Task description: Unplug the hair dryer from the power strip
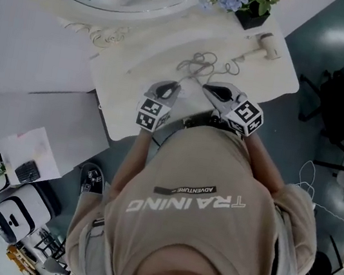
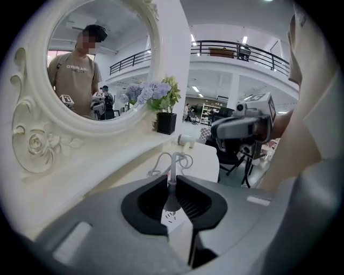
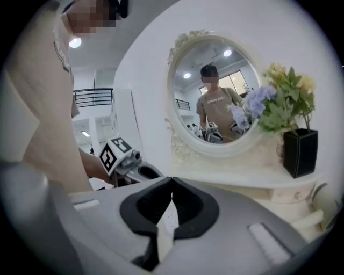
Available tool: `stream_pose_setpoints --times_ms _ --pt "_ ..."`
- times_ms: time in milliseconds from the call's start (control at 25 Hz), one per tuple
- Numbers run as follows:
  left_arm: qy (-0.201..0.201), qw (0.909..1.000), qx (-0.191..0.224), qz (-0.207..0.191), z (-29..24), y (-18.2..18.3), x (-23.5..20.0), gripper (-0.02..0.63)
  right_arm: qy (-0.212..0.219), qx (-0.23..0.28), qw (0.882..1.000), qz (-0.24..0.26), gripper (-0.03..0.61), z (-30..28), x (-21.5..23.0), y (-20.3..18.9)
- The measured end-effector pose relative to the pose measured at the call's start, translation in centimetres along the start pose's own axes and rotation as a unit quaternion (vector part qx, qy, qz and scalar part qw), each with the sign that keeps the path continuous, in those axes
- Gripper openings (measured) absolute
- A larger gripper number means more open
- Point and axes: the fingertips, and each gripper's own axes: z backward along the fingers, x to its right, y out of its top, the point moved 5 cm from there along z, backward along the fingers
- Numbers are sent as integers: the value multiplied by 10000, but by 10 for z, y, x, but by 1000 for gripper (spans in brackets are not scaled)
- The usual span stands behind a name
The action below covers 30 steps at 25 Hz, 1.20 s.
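Plug (image 2: 171, 203) pinched in left gripper (image 2: 171, 180) fingers shows only in that view; right gripper (image 3: 172, 181) fingers pressed together.

oval mirror (image 2: 97, 64), ornate white frame (image 2: 32, 142) | purple flowers (image 2: 146, 94) in black pot (image 2: 166, 123) | white vanity table (image 1: 267, 74)

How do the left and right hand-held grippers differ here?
The left hand-held gripper clamps the grey plug between its jaws; the right hand-held gripper has jaw tips touching, no plug there. The left faces the hair dryer; the right faces the mirror. Both carry marker cubes.
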Motion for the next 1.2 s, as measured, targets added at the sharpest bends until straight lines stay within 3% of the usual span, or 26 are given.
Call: stream_pose_setpoints --times_ms 240,520,720,960,1200 --pt "133 9999 56 27 0 -1 8 54 136 865 9960 176 3 23 2 57" --pt "180 9998 -3 92 5 -9 16 55 197 1138 9927 343 3 29 -4 70" --pt "173 9998 -113 39 6 -11 20 55 195 1144 9912 632 3 29 -7 81" --pt "162 9997 -73 -146 4 -10 22 55 299 1305 9895 549 3 30 -11 90" --pt "173 9997 -88 -180 7 -8 23 55 307 1041 9931 439 3 26 -8 79"
